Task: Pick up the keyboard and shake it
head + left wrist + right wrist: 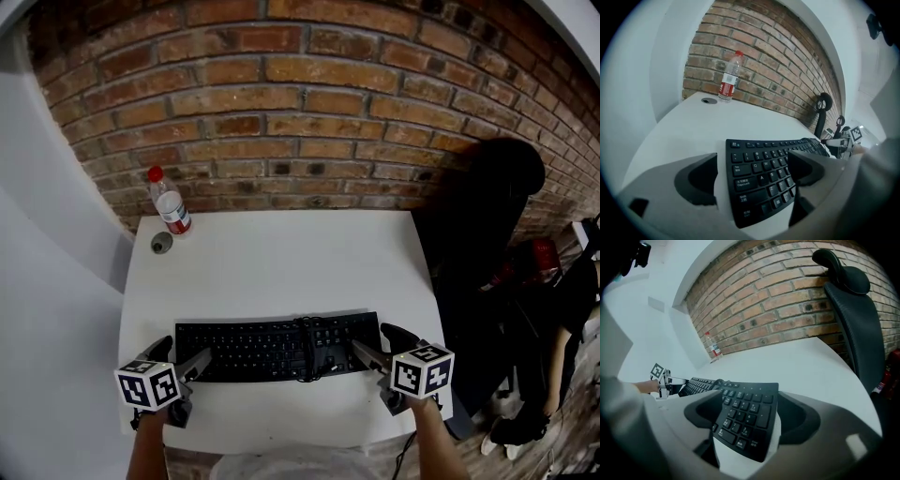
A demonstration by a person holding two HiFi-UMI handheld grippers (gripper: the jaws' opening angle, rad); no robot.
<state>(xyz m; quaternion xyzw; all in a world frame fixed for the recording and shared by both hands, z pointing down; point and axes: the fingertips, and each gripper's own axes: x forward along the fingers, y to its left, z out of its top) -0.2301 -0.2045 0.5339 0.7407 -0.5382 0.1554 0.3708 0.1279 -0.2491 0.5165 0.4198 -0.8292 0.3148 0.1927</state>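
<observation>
While both tools stand at the near edge of the table (pixel 281 258), the head view shows us the black keyboard (pixel 267 349) lying flat there. Its long axis runs left to right across our front, with a dark cable bunched on the keys right of the middle. Our left gripper (pixel 185 356) sits at the keyboard's left end and our right gripper (pixel 377 345) at its right end, so each hand is nearest its own end and neither has to cross over. A water bottle (pixel 170 206) and a small round grey thing (pixel 161 243) stand well apart at the far left corner, against the brick wall (pixel 281 94), and a black chair (pixel 492 216) stands off the table's right side. From the left gripper view we see the left gripper (pixel 752 171) with its jaws spread wide. The keyboard (pixel 761 190) reaches in between them from the right, its left end and near corner in the gap, and we see neither pad pressing on it. From the right gripper view the right gripper (pixel 752 416) is likewise wide apart. The number-pad end of the keyboard (pixel 740 427) lies between its jaws, and again we see no pad pressing on it. We judge that the keyboard is not yet gripped and still rests on the table, and that the lift depends on both tools closing on these opposite short ends.
</observation>
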